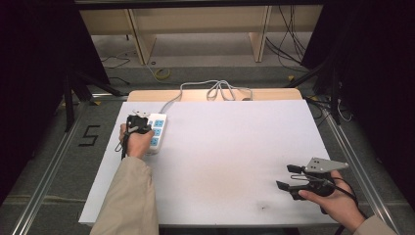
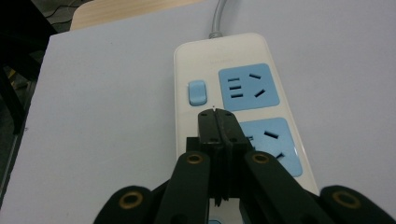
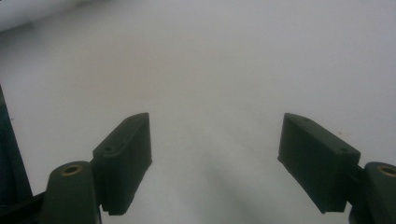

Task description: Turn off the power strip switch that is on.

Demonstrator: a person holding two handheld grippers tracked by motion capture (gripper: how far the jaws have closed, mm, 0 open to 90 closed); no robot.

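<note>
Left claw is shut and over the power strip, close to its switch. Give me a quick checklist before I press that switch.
1. Left claw shut, nothing between its jaws: ok.
2. Tip lined up with the switch: not ok; it sits just beside and short of it, over the strip's body.
3. Tip touching the power strip: cannot tell.
4. Sockets free of plugs: ok for the two in the left gripper view.
5. Strip flat on the white board, cord trailing off the far edge: ok.
6. Right claw open, empty, far from the strip: ok.

Left gripper (image 1: pixel 138 119) over power strip (image 1: pixel 157 130)
</note>
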